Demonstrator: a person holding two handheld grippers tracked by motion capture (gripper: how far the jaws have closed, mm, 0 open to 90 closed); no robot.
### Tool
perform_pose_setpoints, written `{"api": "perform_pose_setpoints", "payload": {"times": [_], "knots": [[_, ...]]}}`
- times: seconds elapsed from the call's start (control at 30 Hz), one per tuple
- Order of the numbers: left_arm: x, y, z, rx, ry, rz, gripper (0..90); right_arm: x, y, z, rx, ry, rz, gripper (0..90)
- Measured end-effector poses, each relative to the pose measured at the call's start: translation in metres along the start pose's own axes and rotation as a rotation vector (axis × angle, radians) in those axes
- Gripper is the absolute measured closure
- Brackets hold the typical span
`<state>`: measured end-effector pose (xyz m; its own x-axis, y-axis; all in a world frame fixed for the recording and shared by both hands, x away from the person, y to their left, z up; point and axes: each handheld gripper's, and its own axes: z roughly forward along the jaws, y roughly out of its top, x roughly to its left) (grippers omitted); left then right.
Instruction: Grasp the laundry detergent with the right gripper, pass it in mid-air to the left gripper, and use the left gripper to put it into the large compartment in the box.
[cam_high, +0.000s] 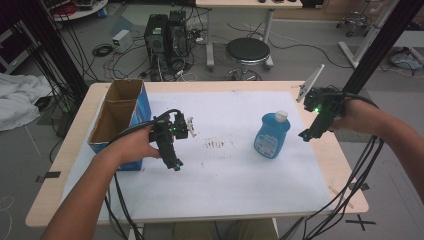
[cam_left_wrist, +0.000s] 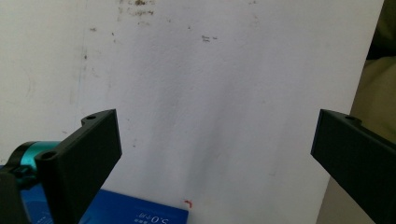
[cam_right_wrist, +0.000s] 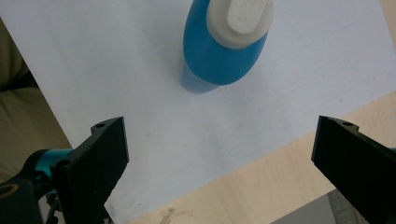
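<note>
Nothing grasped yet, as I read it: work looks to be at its very start. The blue bottle (cam_high: 272, 135) stands upright on the white sheet (cam_high: 225, 165), right of table centre, untouched. My right gripper (cam_high: 306, 134) hovers just beside it on the right, near the sheet's edge, jaws spread wide and empty; in the right gripper view the bottle (cam_right_wrist: 219, 56) sits ahead of the jaws, apart from both, seen from above. My left gripper (cam_high: 175, 164) hangs over the sheet's left half, well apart from the bottle, jaws likewise wide with nothing between them; the left gripper view looks down on bare sheet and a blue printed corner at the bottom edge, likely the cardboard box (cam_high: 120, 117). The box stands open-topped at the table's left edge, two compartments, both appearing empty. My guess is the bottle is meant for that box; if so, the reach, grasp, carry and placing all remain. Materials: bottle is smooth translucent blue plastic, flattened oval body narrowing to a white ribbed flip cap (cam_right_wrist: 240, 18), printed label on its front. Sheet is matte and scuffed with dark specks near centre. Box is plain brown card inside, glossy blue outside. Table (cam_high: 345, 165) is pale wood laminate. Jaw faces are flat, black, finely textured.
</note>
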<state>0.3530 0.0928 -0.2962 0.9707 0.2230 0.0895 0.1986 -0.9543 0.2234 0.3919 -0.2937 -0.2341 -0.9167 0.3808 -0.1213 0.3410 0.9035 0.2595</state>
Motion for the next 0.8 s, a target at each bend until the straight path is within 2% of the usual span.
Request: {"api": "perform_pose_setpoints", "payload": {"times": [0.23, 0.47, 0.67, 0.8], "knots": [[0.002, 0.000, 0.002, -0.001, -0.003, 0.000, 1.7, 0.001, -0.009, 0.012, -0.015, 0.006, 0.100, 2.9], [0.004, 0.000, 0.004, -0.008, -0.001, -0.001, 1.7, -0.001, -0.021, 0.024, -0.084, 0.032, 0.230, 2.9], [0.006, 0.000, 0.005, -0.011, -0.005, -0.004, 1.7, 0.001, -0.030, 0.033, -0.137, 0.042, 0.292, 3.0], [0.006, -0.001, 0.005, -0.012, -0.005, -0.003, 1.7, 0.002, -0.035, 0.037, -0.194, 0.047, 0.324, 3.0]]}}
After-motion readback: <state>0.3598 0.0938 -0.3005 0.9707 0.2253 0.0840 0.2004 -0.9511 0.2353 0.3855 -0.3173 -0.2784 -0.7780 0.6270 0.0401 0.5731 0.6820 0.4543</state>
